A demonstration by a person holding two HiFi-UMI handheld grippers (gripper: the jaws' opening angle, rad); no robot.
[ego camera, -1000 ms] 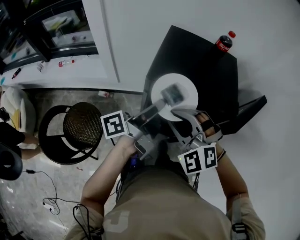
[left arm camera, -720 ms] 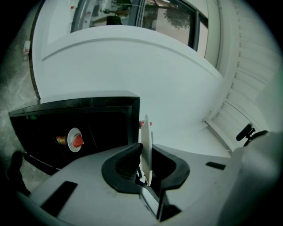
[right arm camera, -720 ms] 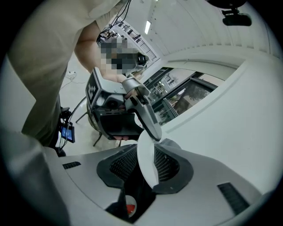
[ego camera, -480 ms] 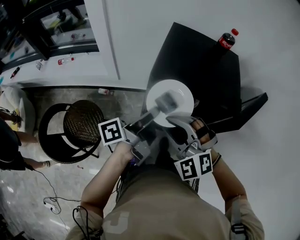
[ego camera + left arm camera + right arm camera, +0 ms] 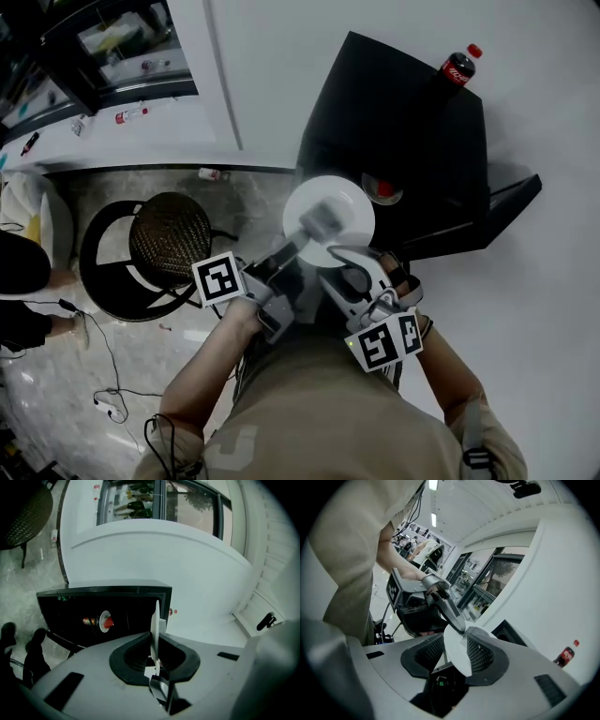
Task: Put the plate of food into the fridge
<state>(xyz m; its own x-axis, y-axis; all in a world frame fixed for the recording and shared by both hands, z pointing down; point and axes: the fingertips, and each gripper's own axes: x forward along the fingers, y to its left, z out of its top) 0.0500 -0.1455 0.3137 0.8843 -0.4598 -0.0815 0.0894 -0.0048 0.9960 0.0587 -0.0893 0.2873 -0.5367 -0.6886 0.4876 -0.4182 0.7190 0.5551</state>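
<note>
Head view shows the plate (image 5: 352, 200) in the air before the open fridge (image 5: 412, 131); we judge it light, stiff, slick and breakable, best pinched at the rim, left tongs (image 5: 155, 641) closing on it, right tongs (image 5: 457, 640) opening around it.

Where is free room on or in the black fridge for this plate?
Fridge top: bare from the near edge to the cola bottle at its far right corner. Inside, only a red-topped item shows; the space beside it looks free.

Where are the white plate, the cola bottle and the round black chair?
white plate (image 5: 354, 201), head view, bare upper-right surface.
cola bottle (image 5: 457, 69), head view, its label.
round black chair (image 5: 169, 246), head view, woven seat.
</note>
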